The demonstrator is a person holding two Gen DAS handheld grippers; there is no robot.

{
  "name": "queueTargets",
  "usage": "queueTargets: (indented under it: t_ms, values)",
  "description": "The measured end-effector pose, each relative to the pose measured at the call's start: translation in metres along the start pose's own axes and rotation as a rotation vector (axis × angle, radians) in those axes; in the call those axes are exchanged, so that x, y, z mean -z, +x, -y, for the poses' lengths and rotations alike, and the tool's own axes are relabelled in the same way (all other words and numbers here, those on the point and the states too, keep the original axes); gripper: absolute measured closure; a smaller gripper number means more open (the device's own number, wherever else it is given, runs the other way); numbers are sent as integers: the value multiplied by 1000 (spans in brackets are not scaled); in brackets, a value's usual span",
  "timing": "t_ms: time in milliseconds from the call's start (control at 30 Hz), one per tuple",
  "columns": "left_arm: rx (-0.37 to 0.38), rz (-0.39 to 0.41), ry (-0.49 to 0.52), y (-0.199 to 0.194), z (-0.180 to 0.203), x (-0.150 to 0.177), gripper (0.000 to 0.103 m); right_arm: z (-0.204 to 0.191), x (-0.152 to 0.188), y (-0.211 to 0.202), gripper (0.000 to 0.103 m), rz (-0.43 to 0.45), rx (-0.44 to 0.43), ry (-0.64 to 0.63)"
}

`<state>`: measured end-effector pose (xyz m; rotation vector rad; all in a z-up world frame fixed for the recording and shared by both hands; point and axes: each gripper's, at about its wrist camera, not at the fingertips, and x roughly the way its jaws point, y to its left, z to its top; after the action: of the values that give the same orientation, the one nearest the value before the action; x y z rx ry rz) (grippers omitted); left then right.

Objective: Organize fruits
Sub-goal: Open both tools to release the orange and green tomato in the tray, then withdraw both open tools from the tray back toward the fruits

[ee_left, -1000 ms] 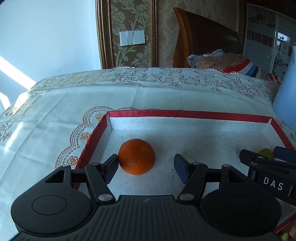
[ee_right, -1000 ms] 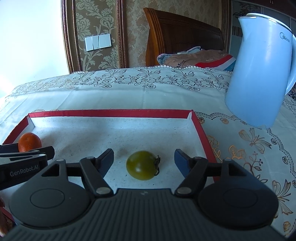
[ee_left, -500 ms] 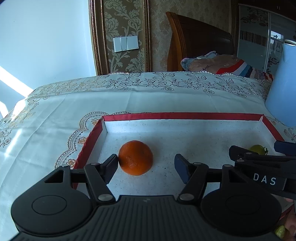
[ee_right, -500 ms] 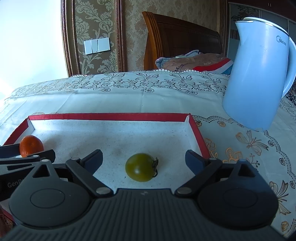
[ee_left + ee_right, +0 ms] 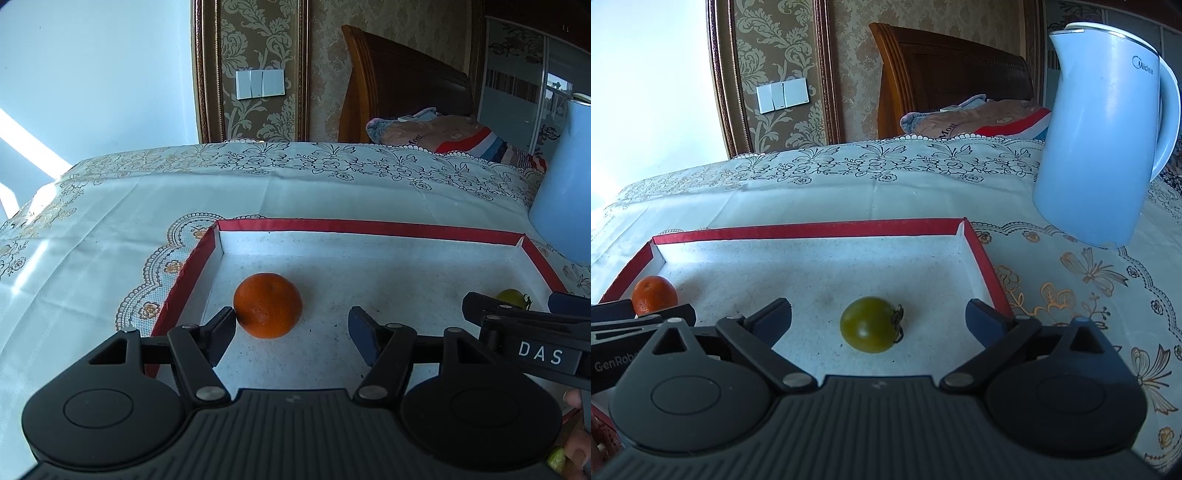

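The worktop [image 5: 820, 192] wears a pale embroidered cloth, and a blue kettle [image 5: 1100, 147] stands at the upper right of the right wrist view, well clear of the action. A shallow tray [image 5: 812, 229] with red rims fills the middle of both views and holds both fruits.

In the left wrist view an orange [image 5: 267, 305] sits left of centre, near the tray's left wall. The left claw [image 5: 291, 330] is parted around it; its left finger lies just beside the peel, the right one well apart, so nothing is clamped. In the right wrist view a green tomato [image 5: 871, 324] rests low in the centre. The right claw [image 5: 879, 318] has just been opening and stands wide, the tomato between the fingers and untouched.

Both fruits look delivered, so the step in hand seems to be release and retreat. Done well, each claw would draw straight back without brushing its fruit: round things roll readily on a flat floor, and the orange's closeness to the left finger is the likelier nudge.
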<state>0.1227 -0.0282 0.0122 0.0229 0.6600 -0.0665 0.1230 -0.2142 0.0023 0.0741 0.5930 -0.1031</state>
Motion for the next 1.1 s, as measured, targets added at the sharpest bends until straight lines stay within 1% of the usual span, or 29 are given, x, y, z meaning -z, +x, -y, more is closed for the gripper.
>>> queueTargets:
  t_ms: [133, 300, 400, 633, 900, 967, 1100]
  values:
    - [-5, 16, 16, -6, 2, 3, 36, -1, 2, -5, 2, 6, -7, -2]
    - [11, 20, -3, -11, -1, 5, 36, -5, 6, -9, 1, 9, -11, -26]
    - [6, 21, -11, -14, -3, 8, 36, -8, 8, -14, 1, 24, -5, -43]
    - [11, 54, -7, -34, -7, 21, 36, -1, 16, -32, 0, 34, -34, -11]
    - [41, 55, -20, -41, -8, 25, 36, 3, 18, -47, 0, 58, -44, -2]
    - [52, 64, -23, -41, -8, 25, 36, 3, 17, -47, 0, 51, -51, -4]
    - [73, 100, 10, -40, -4, 22, 36, 4, 18, -48, 0, 14, -58, -9]
